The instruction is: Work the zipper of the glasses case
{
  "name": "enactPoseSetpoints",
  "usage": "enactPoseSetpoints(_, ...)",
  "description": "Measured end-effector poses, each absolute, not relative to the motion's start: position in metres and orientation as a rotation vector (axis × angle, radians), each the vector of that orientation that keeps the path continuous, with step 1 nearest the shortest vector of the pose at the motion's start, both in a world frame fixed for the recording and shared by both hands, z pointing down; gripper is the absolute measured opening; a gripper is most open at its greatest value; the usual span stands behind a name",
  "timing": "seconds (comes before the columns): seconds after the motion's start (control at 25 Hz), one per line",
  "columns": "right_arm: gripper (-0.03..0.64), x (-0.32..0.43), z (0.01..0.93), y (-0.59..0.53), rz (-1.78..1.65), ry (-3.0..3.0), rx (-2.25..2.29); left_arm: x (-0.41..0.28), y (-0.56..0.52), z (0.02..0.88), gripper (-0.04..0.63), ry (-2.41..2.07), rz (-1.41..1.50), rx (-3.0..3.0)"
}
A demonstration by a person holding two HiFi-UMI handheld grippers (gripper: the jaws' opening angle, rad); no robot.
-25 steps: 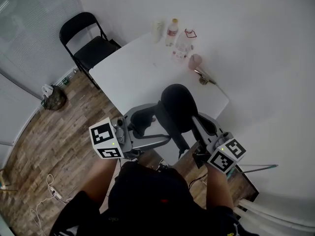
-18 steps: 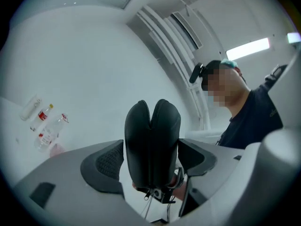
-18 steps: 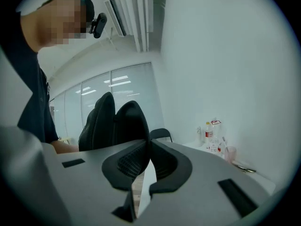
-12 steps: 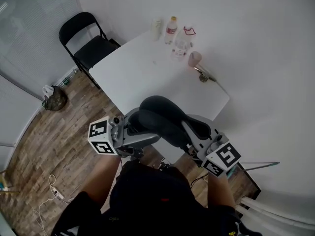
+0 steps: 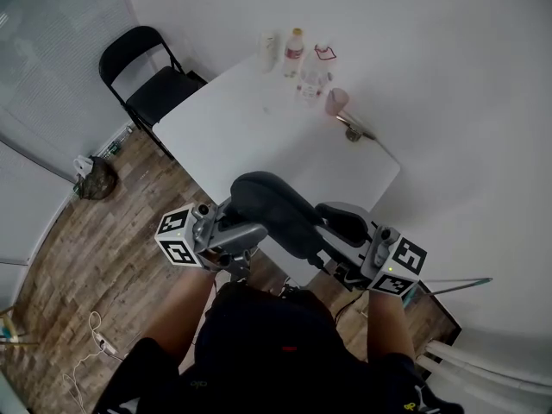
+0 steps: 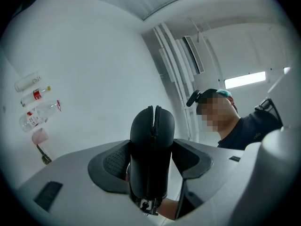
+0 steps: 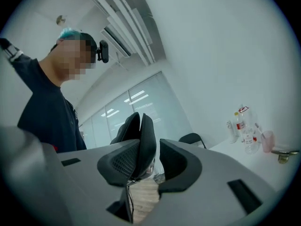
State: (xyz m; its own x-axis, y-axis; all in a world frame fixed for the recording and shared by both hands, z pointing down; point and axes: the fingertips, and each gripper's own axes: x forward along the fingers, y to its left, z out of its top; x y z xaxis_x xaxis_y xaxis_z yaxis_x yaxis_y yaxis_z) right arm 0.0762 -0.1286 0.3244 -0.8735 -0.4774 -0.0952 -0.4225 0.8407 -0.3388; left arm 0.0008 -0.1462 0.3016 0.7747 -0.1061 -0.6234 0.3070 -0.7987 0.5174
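1. The glasses case (image 5: 274, 212) was a black, hard-shelled, oblong pod with rounded ends and a matt, faintly grained skin. A toothed black zipper (image 6: 154, 126) ran along the ridge where its two shells met
2. The left tongs (image 6: 153, 161) were grey plastic with dark, ribbed rubber pads (image 6: 115, 161). Their jaws had just been closing, and the case filled the gap with a pad against each flank, so they gripped it
3. The right tongs (image 7: 157, 161), of the same build, had just been opening. The case's other end stood between the jaws, leaning on the pad at the view's left, with a clear gap to the other pad, so they were open and not clamping
4. The case hung in the air in front of the person, over the near edge of the white surface (image 5: 259, 128), bridging the two tongs
5. In the head view its long axis ran across the person from the left tongs to the right tongs, about level. In the left gripper view the zipper seam faced the camera. In the right gripper view the two shells gaped in a narrow V
6. Clear bottles (image 5: 294, 52) and a pink cup (image 5: 335, 102) stood at the surface's far end, well apart from the case. A black folding chair (image 5: 148, 76) stood on the wood-grain floor (image 5: 95, 240)
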Motion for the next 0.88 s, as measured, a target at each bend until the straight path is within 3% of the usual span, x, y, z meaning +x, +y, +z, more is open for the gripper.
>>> enactPoseSetpoints(0.28,0.195,0.085,0.318,-0.125,-0.481,2.805,-0.603,-0.001,-0.143,0.298,0.284,0.213,-0.895,2.332)
enactPoseSetpoints(0.76,0.209,0.097,0.321,-0.113,-0.477,2.816,-0.591,-0.015,-0.155,0.300,0.259,0.148,-0.961,2.276)
enactPoseSetpoints(0.88,0.254,0.087,0.321,-0.112,-0.521,2.795,-0.549,-0.013,-0.159,0.301,0.259,0.121,-0.951,2.287)
